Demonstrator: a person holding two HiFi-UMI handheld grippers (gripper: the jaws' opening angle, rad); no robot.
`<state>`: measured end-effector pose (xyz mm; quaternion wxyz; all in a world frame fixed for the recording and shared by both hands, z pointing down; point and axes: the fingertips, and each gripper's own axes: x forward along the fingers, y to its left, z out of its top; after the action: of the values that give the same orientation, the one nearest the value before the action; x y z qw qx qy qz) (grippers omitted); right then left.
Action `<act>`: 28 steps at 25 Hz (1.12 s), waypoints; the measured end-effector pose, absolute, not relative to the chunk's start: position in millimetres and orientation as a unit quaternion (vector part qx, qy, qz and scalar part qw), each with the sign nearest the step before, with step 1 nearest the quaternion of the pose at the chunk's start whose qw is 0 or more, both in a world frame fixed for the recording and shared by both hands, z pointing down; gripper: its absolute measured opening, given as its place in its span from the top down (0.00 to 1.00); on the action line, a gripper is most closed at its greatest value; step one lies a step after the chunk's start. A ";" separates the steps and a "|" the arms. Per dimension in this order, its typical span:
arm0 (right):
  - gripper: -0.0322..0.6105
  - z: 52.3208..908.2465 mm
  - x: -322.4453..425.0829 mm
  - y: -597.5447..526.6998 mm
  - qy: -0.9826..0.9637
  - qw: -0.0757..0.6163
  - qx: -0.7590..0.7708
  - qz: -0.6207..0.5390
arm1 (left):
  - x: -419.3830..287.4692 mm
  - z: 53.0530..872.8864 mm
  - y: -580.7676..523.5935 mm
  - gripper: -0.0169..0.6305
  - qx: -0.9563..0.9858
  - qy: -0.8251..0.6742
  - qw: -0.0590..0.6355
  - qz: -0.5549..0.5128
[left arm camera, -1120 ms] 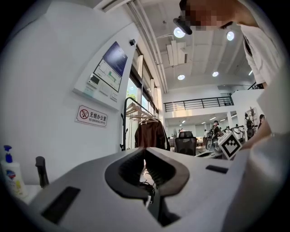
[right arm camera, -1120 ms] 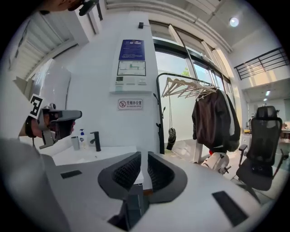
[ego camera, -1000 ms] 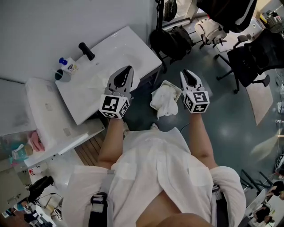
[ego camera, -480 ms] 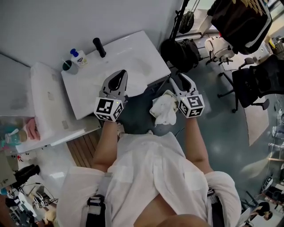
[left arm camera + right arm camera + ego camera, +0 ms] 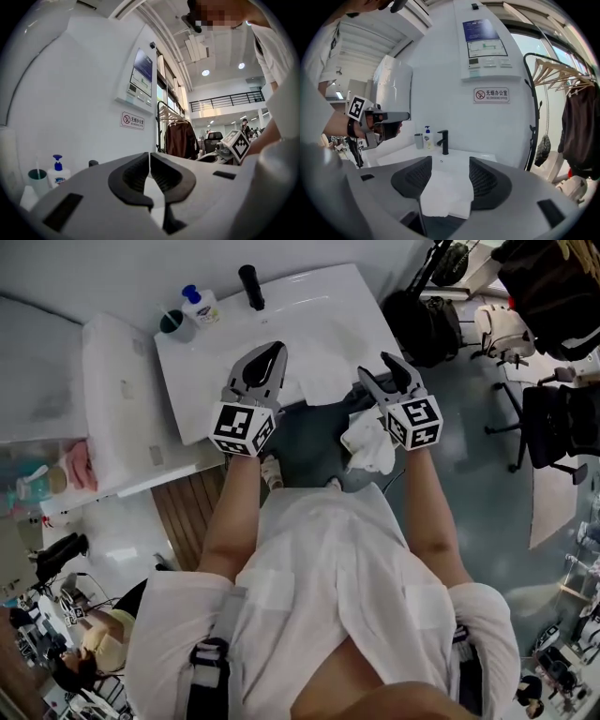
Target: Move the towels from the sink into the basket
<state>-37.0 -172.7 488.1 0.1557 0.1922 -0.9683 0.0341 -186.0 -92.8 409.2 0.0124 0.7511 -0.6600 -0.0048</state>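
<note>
A white towel (image 5: 323, 381) hangs over the front edge of the white sink (image 5: 216, 381); in the right gripper view this towel (image 5: 445, 192) shows just beyond my jaws. My right gripper (image 5: 377, 367) (image 5: 450, 161) hovers at the sink's front right corner. Its jaws are opening and nothing is between them. My left gripper (image 5: 274, 349) (image 5: 150, 157) is over the sink's front edge, left of the towel, shut and empty. Under my right gripper, the basket (image 5: 359, 420) on the floor holds a crumpled white towel (image 5: 375, 451).
A black tap (image 5: 251, 287) (image 5: 444, 140), a soap bottle (image 5: 200, 306) (image 5: 427, 137) and a cup (image 5: 174, 322) stand at the sink's back. A white cabinet (image 5: 112, 399) is on the left. Bags (image 5: 422, 320) and office chairs (image 5: 562, 418) stand to the right.
Both grippers have moved from above the basket up to the sink's front edge. The right gripper's jaws have spread apart. The crumpled towel stays in the basket.
</note>
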 end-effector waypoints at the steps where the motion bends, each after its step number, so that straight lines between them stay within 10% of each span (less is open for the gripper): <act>1: 0.55 493.2 -47.2 -170.3 -0.969 0.164 0.181 0.041 | -192.3 411.1 -91.2 0.95 0.751 -0.661 0.014 -0.004; 28: 0.35 684.2 -200.0 -147.8 -0.838 0.541 0.022 0.070 | -299.6 447.9 -108.7 0.95 0.768 -0.639 0.034 0.030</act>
<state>-200.0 -147.8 684.2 0.5405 0.0219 -0.8382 0.0697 -299.6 -108.7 447.9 0.0343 0.7680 -0.6388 0.0295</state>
